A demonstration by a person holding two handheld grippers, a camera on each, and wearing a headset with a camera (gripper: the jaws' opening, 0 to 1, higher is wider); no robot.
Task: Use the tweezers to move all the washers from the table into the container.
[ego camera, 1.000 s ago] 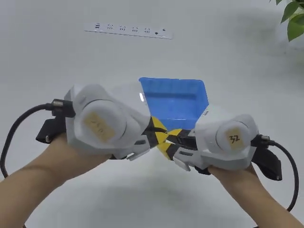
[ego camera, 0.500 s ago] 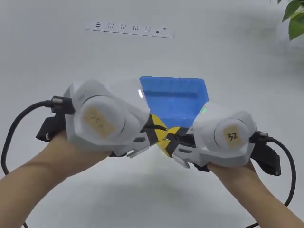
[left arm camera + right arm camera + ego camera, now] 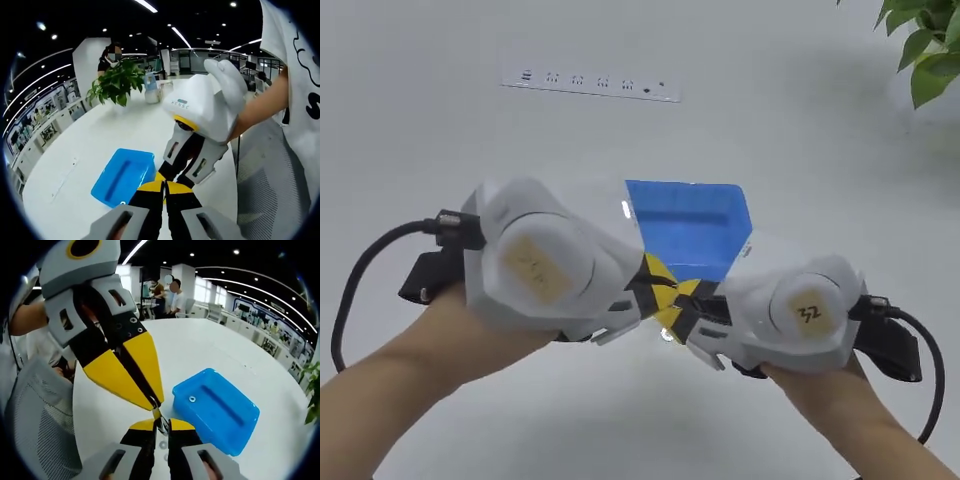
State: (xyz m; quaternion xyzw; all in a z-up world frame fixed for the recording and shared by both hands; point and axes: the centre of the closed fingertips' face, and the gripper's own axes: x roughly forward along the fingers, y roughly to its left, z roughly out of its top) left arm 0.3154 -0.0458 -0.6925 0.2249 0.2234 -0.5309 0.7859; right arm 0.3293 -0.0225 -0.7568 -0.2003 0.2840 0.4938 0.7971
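**Tweezers at the meeting point of both grippers, beside the container**

The left gripper (image 3: 164, 186) and the right gripper (image 3: 161, 427) are held tip to tip over the white table (image 3: 620, 420), just in front of the blue rectangular plastic container (image 3: 690, 215).

Left gripper: its yellow-and-black jaws are pressed together along their length, leaving only a thin dark seam between them. In the right gripper view, the slim metal tweezers (image 3: 160, 419) stick out from those closed tips.

Right gripper: its jaws stand nearly together with a narrow gap, and the free end of the tweezers lies in that gap. I cannot tell whether these jaws are clamped on the tweezers or only flank them.

Washers: one small metal ring washer (image 3: 192, 399) lies inside the container, near its closer corner. What looks like another small ring (image 3: 163, 444) sits on the table between the right gripper's jaws, apart from the container. It is too small to confirm.

Surroundings: a white power strip (image 3: 590, 82) lies at the far side of the table. A green leafy plant (image 3: 920, 50) shows at the far right corner.
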